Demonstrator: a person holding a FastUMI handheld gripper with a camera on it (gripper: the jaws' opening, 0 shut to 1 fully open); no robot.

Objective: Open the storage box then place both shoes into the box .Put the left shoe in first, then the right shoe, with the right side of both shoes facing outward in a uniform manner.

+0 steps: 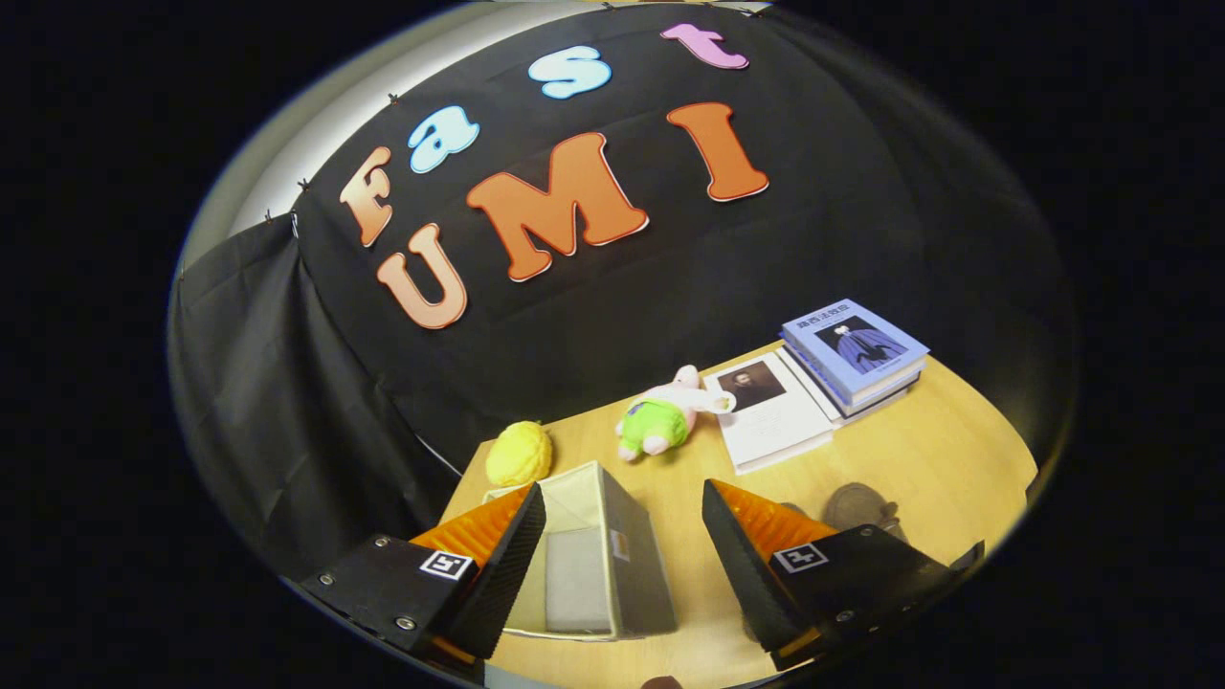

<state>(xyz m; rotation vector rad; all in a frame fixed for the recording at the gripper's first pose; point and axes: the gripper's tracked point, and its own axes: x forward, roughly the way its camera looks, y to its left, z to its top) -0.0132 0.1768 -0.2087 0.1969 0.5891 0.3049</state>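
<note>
A light wooden table (919, 450) stood against black cloth that hung as the booth's wall (670, 287), with a pale strip of room wall showing above the cloth's upper corner. Along the table's far edge lay a yellow plush toy (519, 454), then a pink plush toy in a green garment (662, 416), then an open white booklet with a portrait on it (773, 411), and beside that a stack of blue-covered books (855, 352).

The storage box (612, 555) sat on the table near the yellow toy. It was a pale fabric box with a grey side panel, its top open, so the light lining and flat floor inside could be seen. A greyish-brown shoe (858, 504) lay on the table to the right of the box, partly hidden behind the right finger; little of it could be made out beyond its rounded top.

The tool (624, 517) hovered tilted above the table, its two fingers spread wide apart and gripping nothing. The left finger (498, 565) overlapped the box's left wall in the view, and the right finger (742, 565) stood over bare table between the box and the shoe, so the box's opening lay between the two.
</note>
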